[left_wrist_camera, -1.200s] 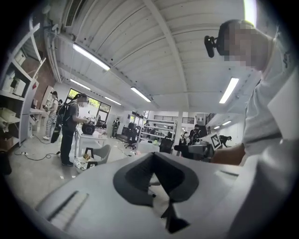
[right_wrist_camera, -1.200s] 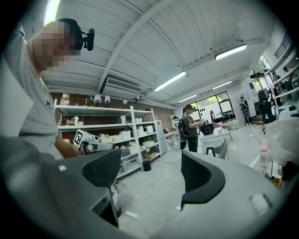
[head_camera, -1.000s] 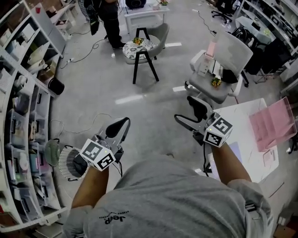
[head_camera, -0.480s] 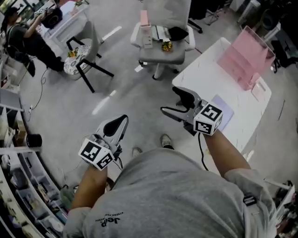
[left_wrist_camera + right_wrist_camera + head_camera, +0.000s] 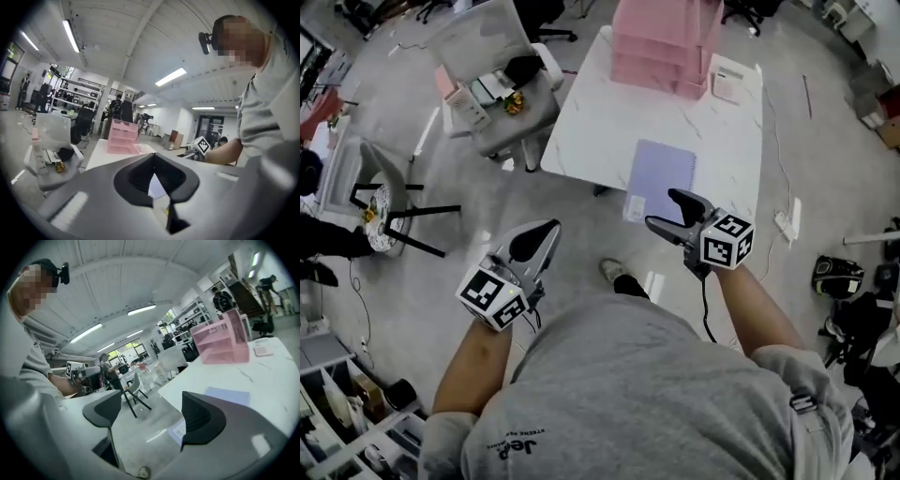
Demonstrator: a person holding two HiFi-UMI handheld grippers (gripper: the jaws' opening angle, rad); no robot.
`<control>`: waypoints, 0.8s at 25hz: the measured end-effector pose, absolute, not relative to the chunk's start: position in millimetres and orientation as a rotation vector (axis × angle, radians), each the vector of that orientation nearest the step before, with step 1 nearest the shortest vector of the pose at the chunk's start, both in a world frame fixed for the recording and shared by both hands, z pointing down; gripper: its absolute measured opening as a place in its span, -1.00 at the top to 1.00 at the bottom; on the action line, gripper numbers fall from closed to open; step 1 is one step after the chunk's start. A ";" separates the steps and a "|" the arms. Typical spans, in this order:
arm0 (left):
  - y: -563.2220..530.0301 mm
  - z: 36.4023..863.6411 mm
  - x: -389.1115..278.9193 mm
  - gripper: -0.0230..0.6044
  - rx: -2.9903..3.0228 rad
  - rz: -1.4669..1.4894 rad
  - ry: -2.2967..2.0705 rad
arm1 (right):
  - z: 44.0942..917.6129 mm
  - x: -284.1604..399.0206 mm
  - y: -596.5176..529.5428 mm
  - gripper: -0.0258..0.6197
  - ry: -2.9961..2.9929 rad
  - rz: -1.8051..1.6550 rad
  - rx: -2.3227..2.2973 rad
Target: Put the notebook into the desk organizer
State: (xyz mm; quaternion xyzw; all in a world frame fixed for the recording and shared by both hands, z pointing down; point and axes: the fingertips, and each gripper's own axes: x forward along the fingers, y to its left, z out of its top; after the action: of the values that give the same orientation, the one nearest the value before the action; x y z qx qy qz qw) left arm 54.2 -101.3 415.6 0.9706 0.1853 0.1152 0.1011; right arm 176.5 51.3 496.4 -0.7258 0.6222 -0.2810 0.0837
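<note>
Wore a grey short-sleeved T-shirt (image 5: 647, 394) with small dark lettering (image 5: 521, 444) on it. Carried a grey-and-black left gripper (image 5: 551, 230) and right gripper (image 5: 664, 208), each bearing a white cube (image 5: 494, 298) with black square markers. Trailed a black cable (image 5: 705, 314) from the right one.

I hold both arms out ahead of my grey-shirted chest (image 5: 628, 394), elbows bent, forearms bare. The black two-jaw left claw (image 5: 542, 239) hangs to the left of the chest, its tips angled forward and to the right, jaws pressed flat against each other. Its marker cube (image 5: 494, 298) sits over my left wrist. The black two-jaw right claw (image 5: 667, 212) hangs to the right of the chest and a little farther forward, tips angled to the left, jaws spread wide apart. Its own marker cube (image 5: 727, 241) caps my right wrist.
</note>
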 end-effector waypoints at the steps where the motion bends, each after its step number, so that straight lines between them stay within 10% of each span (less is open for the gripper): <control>1: -90.2 419.2 64.3 0.74 2.859 0.355 0.606 | 508.0 182.7 73.2 -0.27 1.782 -0.878 -2.190; 20: -8.5 493.5 131.6 0.74 2.756 0.590 0.825 | 723.1 230.1 149.8 -0.27 1.105 -1.374 -1.692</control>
State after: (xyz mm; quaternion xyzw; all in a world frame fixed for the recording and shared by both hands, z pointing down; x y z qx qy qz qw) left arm 131.6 -8.5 493.5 0.9336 0.2794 0.1998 0.1025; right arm 230.1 149.8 723.1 -0.6506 0.4250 -0.5283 0.3419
